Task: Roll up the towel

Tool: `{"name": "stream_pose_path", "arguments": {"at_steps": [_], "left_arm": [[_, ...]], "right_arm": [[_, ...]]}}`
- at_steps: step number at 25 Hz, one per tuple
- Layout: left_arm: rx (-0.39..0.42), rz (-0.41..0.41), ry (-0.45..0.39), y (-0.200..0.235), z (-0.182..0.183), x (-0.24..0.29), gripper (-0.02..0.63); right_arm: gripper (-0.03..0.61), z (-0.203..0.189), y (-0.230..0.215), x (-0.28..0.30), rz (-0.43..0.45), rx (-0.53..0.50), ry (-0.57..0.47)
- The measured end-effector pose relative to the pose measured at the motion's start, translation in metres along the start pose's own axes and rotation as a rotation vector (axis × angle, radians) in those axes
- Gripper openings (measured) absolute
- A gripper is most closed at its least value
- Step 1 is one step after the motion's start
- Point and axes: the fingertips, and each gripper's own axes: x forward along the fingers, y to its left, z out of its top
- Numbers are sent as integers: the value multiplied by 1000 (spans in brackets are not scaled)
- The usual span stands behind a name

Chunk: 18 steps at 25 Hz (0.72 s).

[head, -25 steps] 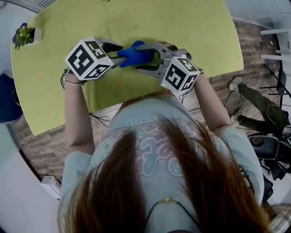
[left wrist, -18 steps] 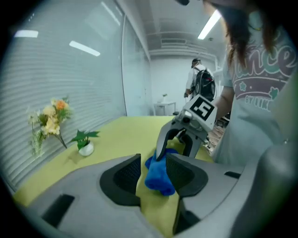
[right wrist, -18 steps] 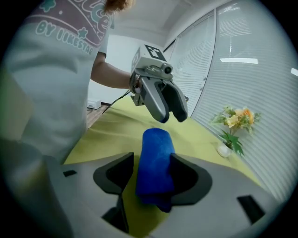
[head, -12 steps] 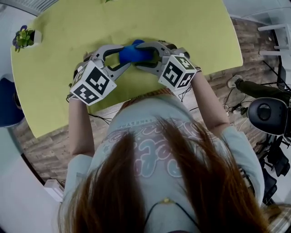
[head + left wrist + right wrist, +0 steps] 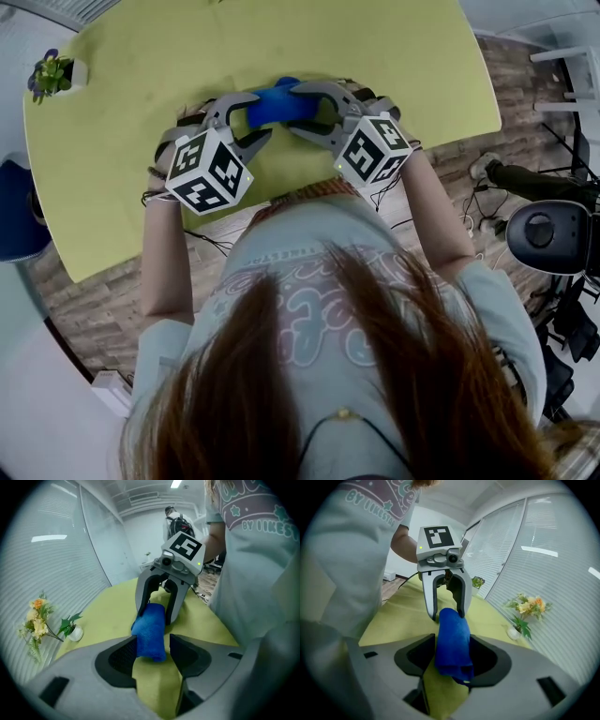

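Note:
A rolled blue towel [image 5: 278, 103] lies across the yellow-green table [image 5: 141, 84], spanning both grippers. My left gripper [image 5: 255, 117] has the roll's left end [image 5: 151, 632] between its jaws. Those jaws have just been opening: the right pad stands off the cloth and the left pad is at most brushing it. My right gripper [image 5: 298, 110] is shut on the other end [image 5: 452, 644], with both pads pressed into the cloth. The two grippers face each other, and each shows in the other's view: the right gripper [image 5: 159, 606], the left gripper [image 5: 445, 609].
A small potted plant [image 5: 52, 73] stands at the table's far left corner, with a bunch of flowers [image 5: 40, 620] beside it by the blinds. The table's near edge runs just below the grippers. A chair and cables [image 5: 548, 234] are on the floor to the right.
My left gripper has rolled, swinging its marker cube down and toward me, and its jaws have spread off the towel. The right gripper keeps its hold; the roll sits slightly farther away.

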Motion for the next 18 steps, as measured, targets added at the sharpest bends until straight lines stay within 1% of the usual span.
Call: {"name": "stream_pose_path", "arguments": {"at_steps": [3, 6, 10, 13, 15, 17, 18], "left_arm": [[21, 26, 8, 3, -2, 1, 193], [43, 71, 21, 8, -4, 4, 184], [42, 96, 5, 11, -4, 5, 179], [20, 131, -36, 14, -5, 6, 172], [-19, 153, -72, 14, -6, 5, 166], [-74, 143, -88, 10, -5, 2, 147], [-99, 120, -85, 7, -4, 0, 136]], "right_arm": [[233, -4, 4, -1, -12, -51, 18], [234, -9, 0, -1, -61, -119, 42], [217, -11, -6, -2, -115, -143, 50], [181, -14, -7, -1, -144, -187, 71], [156, -14, -5, 0, -147, -200, 81], [140, -13, -2, -3, -126, -159, 77], [137, -12, 0, -5, -106, -122, 69]]}}
